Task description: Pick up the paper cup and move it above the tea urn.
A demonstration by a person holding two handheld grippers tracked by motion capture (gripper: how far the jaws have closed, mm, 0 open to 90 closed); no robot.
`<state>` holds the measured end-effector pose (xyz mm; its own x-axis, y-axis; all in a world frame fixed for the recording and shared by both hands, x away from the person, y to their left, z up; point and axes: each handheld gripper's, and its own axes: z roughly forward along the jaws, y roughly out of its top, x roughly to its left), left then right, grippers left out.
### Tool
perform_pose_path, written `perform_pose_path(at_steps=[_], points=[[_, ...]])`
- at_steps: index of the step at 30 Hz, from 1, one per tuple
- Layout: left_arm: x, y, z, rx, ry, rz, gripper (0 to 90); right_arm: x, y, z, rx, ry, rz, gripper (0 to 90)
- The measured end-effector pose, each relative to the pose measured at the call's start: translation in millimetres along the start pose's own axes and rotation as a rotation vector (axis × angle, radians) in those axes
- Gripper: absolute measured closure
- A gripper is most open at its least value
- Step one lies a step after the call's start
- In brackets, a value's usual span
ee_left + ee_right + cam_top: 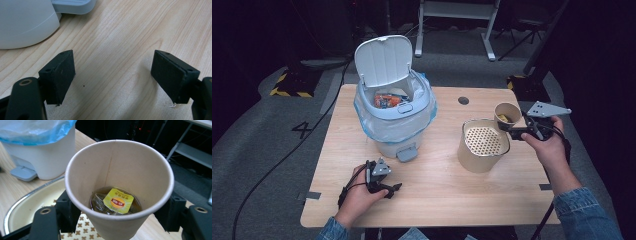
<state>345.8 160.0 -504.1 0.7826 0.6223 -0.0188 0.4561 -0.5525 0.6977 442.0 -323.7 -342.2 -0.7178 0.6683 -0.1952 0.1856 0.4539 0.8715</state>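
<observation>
High view: the right gripper (513, 131), mid-right of frame, is clamped on a paper cup (507, 115), held just above the upper-right rim of a tan round container (477, 155) w/ a perforated insert (483, 140). The right gripper view has both jaws pressed against the cup's sides (117, 182); at the cup's bottom sits a wet tea bag (100, 203) w/ a yellow tag (118, 201) on top (a little dark liquid around it). Below the cup, lower left of that frame, the container's metal-looking rim (30, 195) and perforated insert (86, 223) show.

The left gripper (384, 187), lower-left centre of the high view, rests low on the wooden table (437, 195), jaws spread wide w/ nothing between them; in the left gripper view there's bare wood grain (112, 62) between the pads (61, 75).

A white pedal bin (394, 110) stands upper-left of centre, lid (383, 60) up, blue-tinted liner (377, 127) folded over its rim, some orange rubbish (387, 100) inside. Its pedal (407, 153) points toward the frame's bottom.
</observation>
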Motion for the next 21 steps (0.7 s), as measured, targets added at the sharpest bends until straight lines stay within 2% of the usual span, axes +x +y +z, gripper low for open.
perform_pose_path(at_steps=[1,2,5,6,7,8,9,11,12,13,16,17,18,20,21], points=[[0.0,0.0,0.0,0.000,0.000,0.000,19.9,0.0,0.0,0.0,0.000,0.000,0.000,31.8],[0.0,0.0,0.0,0.000,0.000,0.000,19.9,0.3,1.4,0.1,0.028,-0.026,-0.054,31.9],[0.0,0.0,0.0,0.000,0.000,0.000,19.9,0.8,2.9,-0.2,0.032,-0.043,-0.088,32.1],[0.0,0.0,0.0,0.000,0.000,0.000,19.9,1.5,4.7,-1.2,0.031,-0.062,-0.124,32.1],[0.0,0.0,0.0,0.000,0.000,0.000,19.9,1.5,4.7,-1.2,0.031,-0.062,-0.124,32.1],[0.0,0.0,0.0,0.000,0.000,0.000,19.9,2.5,6.8,-2.1,0.038,-0.078,-0.163,32.3],[0.0,0.0,0.0,0.000,0.000,0.000,19.9,2.5,6.8,-2.1,0.038,-0.078,-0.163,32.3],[0.0,0.0,0.0,0.000,0.000,0.000,19.9,3.9,8.6,-2.6,0.047,-0.098,-0.218,32.4],[0.0,0.0,0.0,0.000,0.000,0.000,19.9,5.1,10.0,-2.9,0.055,-0.110,-0.262,32.5],[0.0,0.0,0.0,0.000,0.000,0.000,19.9,5.1,10.0,-2.9,0.055,-0.110,-0.262,32.5],[0.0,0.0,0.0,0.000,0.000,0.000,19.9,7.9,9.9,-2.0,0.064,-0.128,-0.331,32.7],[0.0,0.0,0.0,0.000,0.000,0.000,19.9,7.9,9.9,-2.0,0.064,-0.128,-0.331,32.7],[0.0,0.0,0.0,0.000,0.000,0.000,19.9,10.0,9.6,-1.1,0.072,-0.143,-0.373,32.8],[0.0,0.0,0.0,0.000,0.000,0.000,19.9,10.9,9.6,-0.9,0.076,-0.149,-0.391,32.9],[0.0,0.0,0.0,0.000,0.000,0.000,19.9,13.2,9.9,-0.6,0.082,-0.164,-0.432,33.0]])
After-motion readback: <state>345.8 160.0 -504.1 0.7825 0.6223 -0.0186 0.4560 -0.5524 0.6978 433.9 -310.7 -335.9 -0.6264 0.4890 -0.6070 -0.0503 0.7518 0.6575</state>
